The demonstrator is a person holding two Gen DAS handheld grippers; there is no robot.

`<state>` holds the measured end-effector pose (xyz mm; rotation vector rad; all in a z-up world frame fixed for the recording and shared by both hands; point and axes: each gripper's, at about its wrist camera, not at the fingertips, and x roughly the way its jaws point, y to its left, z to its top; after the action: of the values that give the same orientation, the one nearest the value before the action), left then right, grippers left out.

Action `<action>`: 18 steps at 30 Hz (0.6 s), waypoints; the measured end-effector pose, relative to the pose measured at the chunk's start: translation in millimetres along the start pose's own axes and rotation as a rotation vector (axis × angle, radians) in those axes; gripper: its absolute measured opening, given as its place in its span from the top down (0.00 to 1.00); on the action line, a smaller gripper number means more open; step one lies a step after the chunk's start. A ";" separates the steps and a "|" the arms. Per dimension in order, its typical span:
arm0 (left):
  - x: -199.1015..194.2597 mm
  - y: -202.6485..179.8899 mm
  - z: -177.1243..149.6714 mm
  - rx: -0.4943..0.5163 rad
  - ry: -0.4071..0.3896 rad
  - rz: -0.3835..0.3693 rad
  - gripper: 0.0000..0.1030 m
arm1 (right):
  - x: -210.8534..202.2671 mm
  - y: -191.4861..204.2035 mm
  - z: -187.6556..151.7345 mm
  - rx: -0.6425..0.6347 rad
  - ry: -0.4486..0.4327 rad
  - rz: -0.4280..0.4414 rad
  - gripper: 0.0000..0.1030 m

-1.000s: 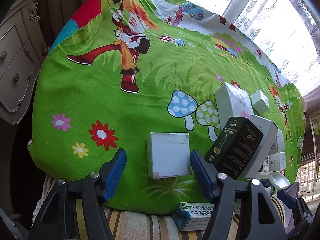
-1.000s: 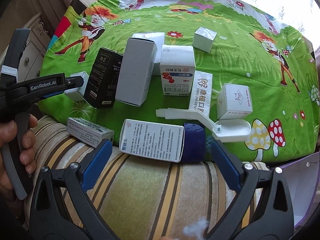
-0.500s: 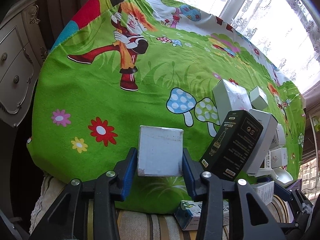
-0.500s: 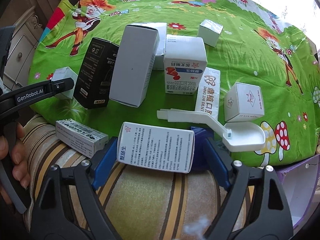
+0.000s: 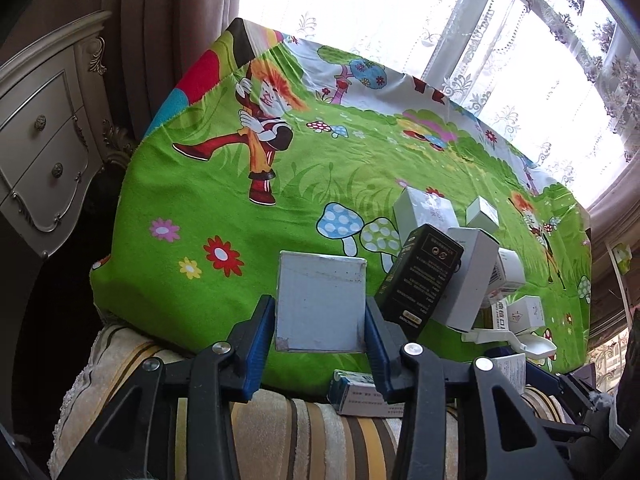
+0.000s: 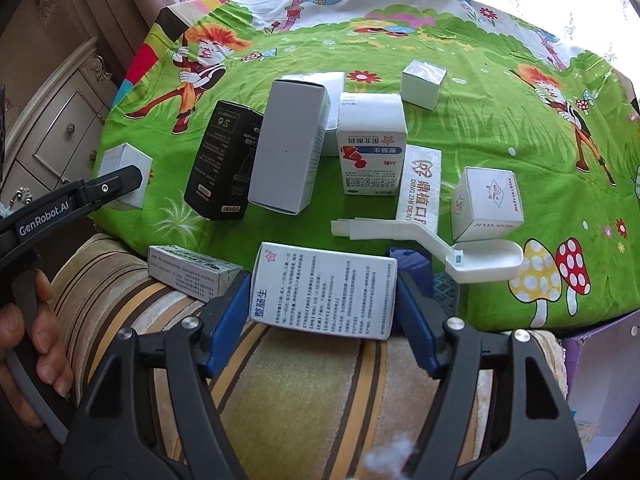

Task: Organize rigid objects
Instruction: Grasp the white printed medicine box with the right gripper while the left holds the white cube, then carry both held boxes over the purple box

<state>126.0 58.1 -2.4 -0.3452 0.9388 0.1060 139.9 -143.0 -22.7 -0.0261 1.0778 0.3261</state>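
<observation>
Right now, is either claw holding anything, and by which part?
Left claw clamps the plain white square box by its two side faces. Right claw grips the white printed medicine box by its short ends.

A home: ornate dresser (image 5: 44,152), lace curtains (image 5: 520,40) (sunlit), cartoon cloth (image 5: 320,160).

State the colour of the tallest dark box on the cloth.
Black box with pale print; clearest in the right wrist view.
</observation>
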 end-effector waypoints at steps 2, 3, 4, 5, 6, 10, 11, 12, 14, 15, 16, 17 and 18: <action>-7.1 -4.2 -5.6 0.001 -0.007 -0.010 0.57 | -6.7 -2.7 -1.6 0.011 -0.023 0.015 0.28; -10.4 -6.5 -8.0 0.002 -0.008 -0.016 0.57 | -9.5 -4.1 -2.5 0.016 -0.031 0.021 0.28; -13.6 -9.0 -10.4 0.002 -0.008 -0.021 0.57 | -12.1 -5.3 -3.1 0.018 -0.038 0.026 0.28; -16.5 -11.9 -12.6 0.005 -0.008 -0.028 0.57 | -14.6 -6.3 -3.9 0.020 -0.043 0.029 0.28; -18.5 -16.3 -15.2 0.010 -0.006 -0.038 0.57 | -17.6 -7.0 -5.0 0.021 -0.049 0.032 0.28; -26.9 -32.6 -26.7 0.034 0.014 -0.076 0.57 | -31.9 -10.1 -9.2 0.020 -0.076 0.030 0.28; -29.3 -36.7 -29.5 0.041 0.016 -0.083 0.57 | -36.1 -10.0 -10.7 0.019 -0.084 0.028 0.28; -31.3 -40.8 -32.1 0.050 0.018 -0.091 0.57 | -40.1 -10.2 -12.4 0.017 -0.092 0.024 0.28; -37.3 -48.4 -37.8 0.067 0.019 -0.108 0.57 | -49.2 -11.1 -16.8 0.020 -0.106 0.022 0.28; -40.4 -51.6 -40.6 0.073 0.019 -0.116 0.57 | -53.7 -12.2 -19.5 0.025 -0.111 0.024 0.28; -43.2 -54.8 -43.3 0.079 0.021 -0.124 0.57 | -58.2 -14.0 -22.8 0.029 -0.115 0.025 0.28; -46.0 -58.1 -45.7 0.086 0.023 -0.132 0.57 | -62.5 -15.4 -26.0 0.032 -0.119 0.024 0.28; -48.7 -61.3 -48.5 0.094 0.025 -0.140 0.57 | -67.0 -16.9 -29.3 0.035 -0.124 0.023 0.28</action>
<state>74.5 -12.9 25.5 -0.3247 0.9383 -0.0703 90.5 -181.0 19.1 0.0372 0.9616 0.3249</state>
